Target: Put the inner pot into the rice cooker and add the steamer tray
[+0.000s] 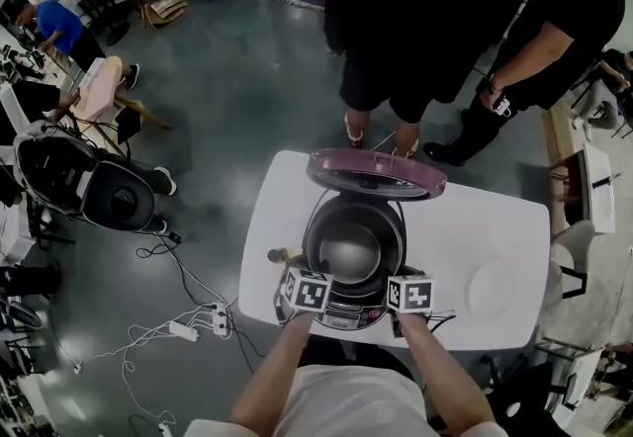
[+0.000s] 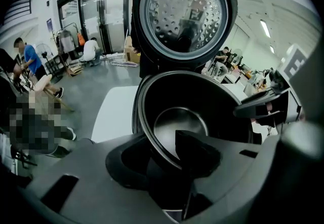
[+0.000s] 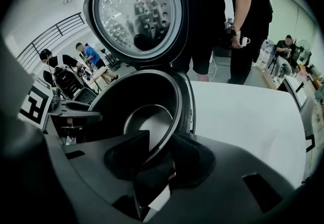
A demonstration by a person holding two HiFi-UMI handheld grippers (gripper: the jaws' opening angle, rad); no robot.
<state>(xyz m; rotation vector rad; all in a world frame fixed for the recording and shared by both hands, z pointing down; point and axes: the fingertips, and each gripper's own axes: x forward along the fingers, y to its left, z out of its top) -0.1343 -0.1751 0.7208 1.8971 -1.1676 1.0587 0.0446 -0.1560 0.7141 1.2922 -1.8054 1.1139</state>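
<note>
The rice cooker (image 1: 342,316) stands on the white table (image 1: 277,218) with its lid (image 1: 376,173) raised at the far side. The dark inner pot (image 1: 348,249) sits inside it. My left gripper (image 1: 313,275) straddles the pot's near left rim (image 2: 147,137), one jaw outside and one inside, open with a small gap. My right gripper (image 1: 400,279) straddles the near right rim (image 3: 172,132) the same way, open. A white round steamer tray (image 1: 492,289) lies on the table to the right. In the gripper views the lid's perforated inner plate (image 2: 182,10) (image 3: 134,12) faces me.
Two people in black (image 1: 425,20) stand just beyond the table's far edge. A small brownish object (image 1: 282,255) lies left of the cooker. Cables and a power strip (image 1: 183,329) trail over the floor to the left.
</note>
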